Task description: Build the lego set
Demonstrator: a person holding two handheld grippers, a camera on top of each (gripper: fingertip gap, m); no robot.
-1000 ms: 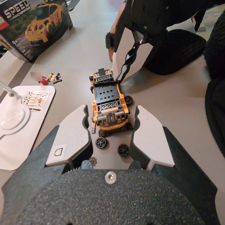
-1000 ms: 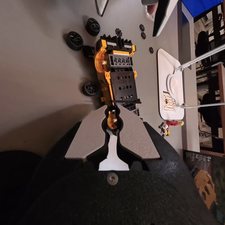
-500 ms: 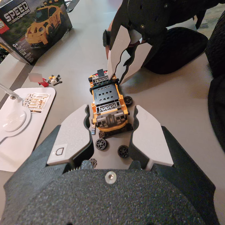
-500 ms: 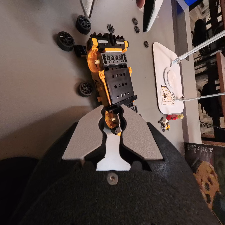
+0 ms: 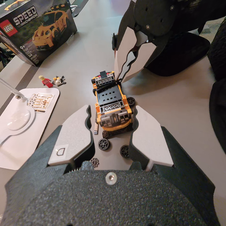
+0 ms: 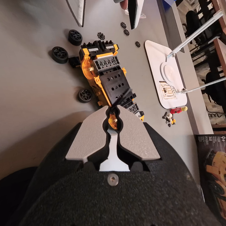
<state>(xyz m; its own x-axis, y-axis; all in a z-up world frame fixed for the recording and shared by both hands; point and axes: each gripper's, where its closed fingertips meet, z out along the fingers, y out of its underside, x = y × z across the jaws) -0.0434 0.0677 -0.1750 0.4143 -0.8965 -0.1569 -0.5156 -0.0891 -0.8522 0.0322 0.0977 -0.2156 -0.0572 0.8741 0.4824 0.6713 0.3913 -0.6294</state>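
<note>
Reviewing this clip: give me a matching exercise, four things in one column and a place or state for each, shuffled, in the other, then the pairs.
Things:
1. left gripper
2. right gripper
3. minifigure in red
4. sticker sheet

States or places:
A. lying on the white board
B. fingers nearly closed at the upturned car's end
C. lying on the table beside a cluster of small parts
D. fingers spread wide, holding nothing

Pairs: 1-D, 2-B, 3-C, 4-A
</note>
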